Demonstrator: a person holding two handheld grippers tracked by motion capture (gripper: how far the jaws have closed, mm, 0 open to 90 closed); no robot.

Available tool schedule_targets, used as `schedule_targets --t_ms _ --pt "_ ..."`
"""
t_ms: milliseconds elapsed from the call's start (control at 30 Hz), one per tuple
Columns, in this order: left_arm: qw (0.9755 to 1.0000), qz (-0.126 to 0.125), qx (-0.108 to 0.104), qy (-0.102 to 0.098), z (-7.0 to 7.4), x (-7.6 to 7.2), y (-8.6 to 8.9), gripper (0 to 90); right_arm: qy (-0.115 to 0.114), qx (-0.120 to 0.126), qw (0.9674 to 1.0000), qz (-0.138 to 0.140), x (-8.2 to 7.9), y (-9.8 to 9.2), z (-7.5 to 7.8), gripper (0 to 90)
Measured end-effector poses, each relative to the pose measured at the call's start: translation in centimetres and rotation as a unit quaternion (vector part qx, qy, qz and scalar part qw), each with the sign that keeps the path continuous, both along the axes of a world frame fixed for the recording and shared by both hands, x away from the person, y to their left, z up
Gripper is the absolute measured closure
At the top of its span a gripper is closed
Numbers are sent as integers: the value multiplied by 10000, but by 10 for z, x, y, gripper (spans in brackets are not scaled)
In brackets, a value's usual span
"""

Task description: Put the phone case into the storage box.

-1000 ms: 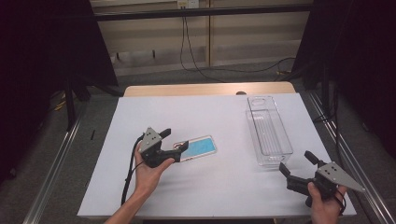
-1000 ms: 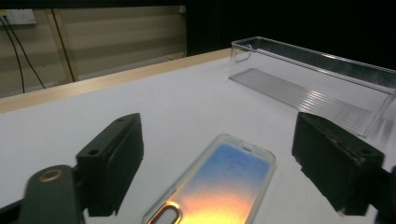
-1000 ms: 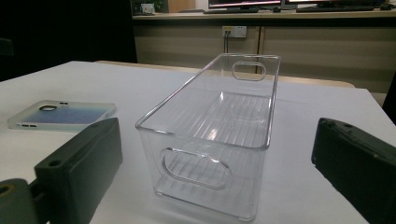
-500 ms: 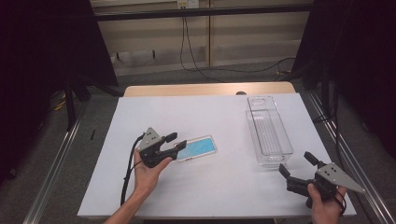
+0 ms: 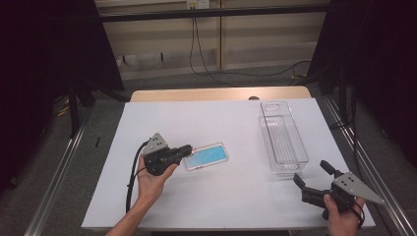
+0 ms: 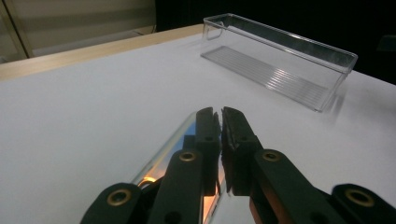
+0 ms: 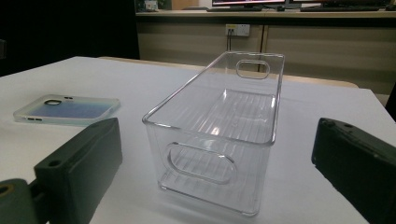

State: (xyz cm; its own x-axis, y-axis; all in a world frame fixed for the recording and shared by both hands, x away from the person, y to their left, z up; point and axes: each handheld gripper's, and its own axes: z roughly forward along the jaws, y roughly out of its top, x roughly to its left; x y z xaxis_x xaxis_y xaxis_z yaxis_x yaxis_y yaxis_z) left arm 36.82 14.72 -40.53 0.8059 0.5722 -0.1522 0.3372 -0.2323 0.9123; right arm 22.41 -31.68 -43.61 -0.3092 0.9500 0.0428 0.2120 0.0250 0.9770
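Observation:
A clear phone case (image 5: 209, 156) with a blue tint lies flat on the white table (image 5: 221, 118), left of centre. My left gripper (image 5: 188, 149) is at the case's near-left end. Its jaws have just been closing and now stand together on the rim of the case (image 6: 168, 149), as the left gripper view shows at the gripper (image 6: 220, 114). At the table's front right corner my right gripper (image 5: 311, 172) stands open, held in a hand. It points at the clear bin (image 5: 300, 147), and its gripper (image 7: 217, 123) has nothing between the jaws. The case (image 7: 65, 109) lies off to its left.
The clear plastic bin (image 7: 205, 133) is long, has handle cut-outs and stands empty at the right of the table. A wooden table edge (image 5: 221, 94) runs behind the white surface. Metal rails (image 5: 54, 182) flank the table, and cables lie on the floor beyond.
The left gripper's jaws, spread wide a second ago, have come together at the end of the phone case. The case and the right gripper have stayed in place.

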Motion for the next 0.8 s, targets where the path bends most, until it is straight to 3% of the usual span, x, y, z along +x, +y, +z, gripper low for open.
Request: schedule_targets --t_ms 133,267,400,500,600,667,700,800 --pt "9998 -69 142 100 0 1 0 881 -5 0 10000 10 0 0 0 13" --pt "9983 -220 397 363 -1 2 -2 898 1 1 10000 10 0 1 0 13" --pt "9978 -248 450 418 -2 2 -3 900 -1 4 10000 13 0 1 0 13" --pt "9967 -348 606 424 -1 1 -6 900 -2 8 10000 14 0 1 0 13" --pt "9928 -497 927 571 -5 2 -8 900 -8 -12 10000 27 0 1 0 13" --pt "9917 -500 1013 616 -6 2 -9 900 -8 -13 10000 28 0 1 0 13" --pt "9891 -524 1180 714 -9 4 -10 900 -4 -6 10000 26 0 1 0 13" --pt "9871 -548 1273 797 -12 6 -11 900 2 7 10000 24 -1 1 0 13"
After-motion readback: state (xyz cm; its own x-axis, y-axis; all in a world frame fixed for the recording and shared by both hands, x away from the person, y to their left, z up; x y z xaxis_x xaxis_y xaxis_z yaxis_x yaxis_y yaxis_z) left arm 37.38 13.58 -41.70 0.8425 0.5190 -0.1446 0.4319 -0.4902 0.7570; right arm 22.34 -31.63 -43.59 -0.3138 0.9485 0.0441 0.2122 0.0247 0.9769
